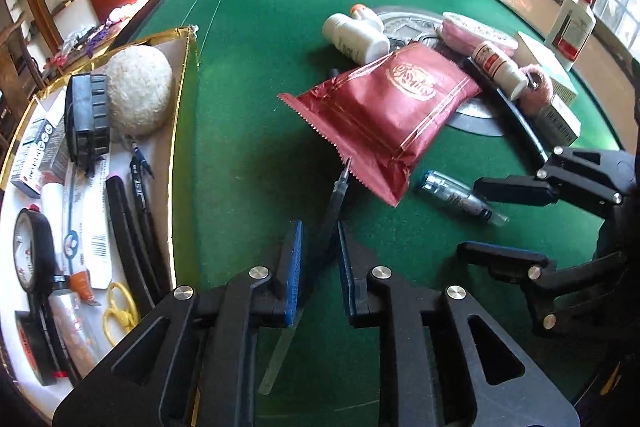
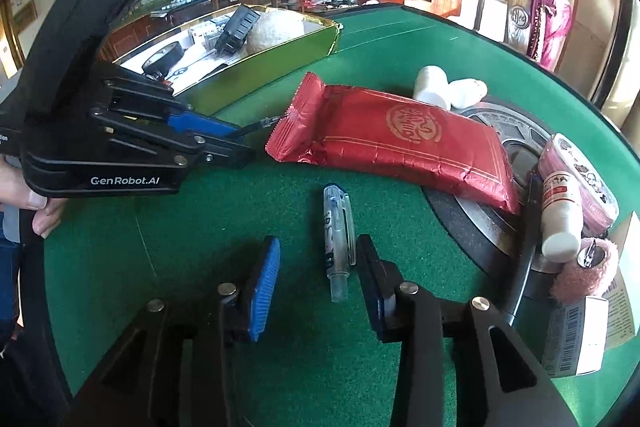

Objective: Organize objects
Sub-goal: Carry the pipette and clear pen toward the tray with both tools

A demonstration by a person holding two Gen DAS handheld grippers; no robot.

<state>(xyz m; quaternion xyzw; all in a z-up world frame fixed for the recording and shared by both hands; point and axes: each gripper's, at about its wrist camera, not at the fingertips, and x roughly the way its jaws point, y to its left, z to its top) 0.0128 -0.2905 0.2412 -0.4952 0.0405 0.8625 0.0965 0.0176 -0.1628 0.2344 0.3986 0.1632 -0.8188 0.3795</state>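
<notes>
That clear pen half (image 2: 339,239) lying on the green tabletop (image 2: 248,211) between the right gripper (image 2: 318,279)'s part-open fingers looks light, stiff and slippery, so I'd pinch mid-barrel, while the left gripper (image 1: 318,259)'s narrow fingers flank, apparently without pinching, a thin dark refill (image 1: 336,199).

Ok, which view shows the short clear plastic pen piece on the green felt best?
Right wrist view: the clear plastic pen piece lies whole and close between the right gripper fingers. The left wrist view shows it smaller, off to the side.
</notes>
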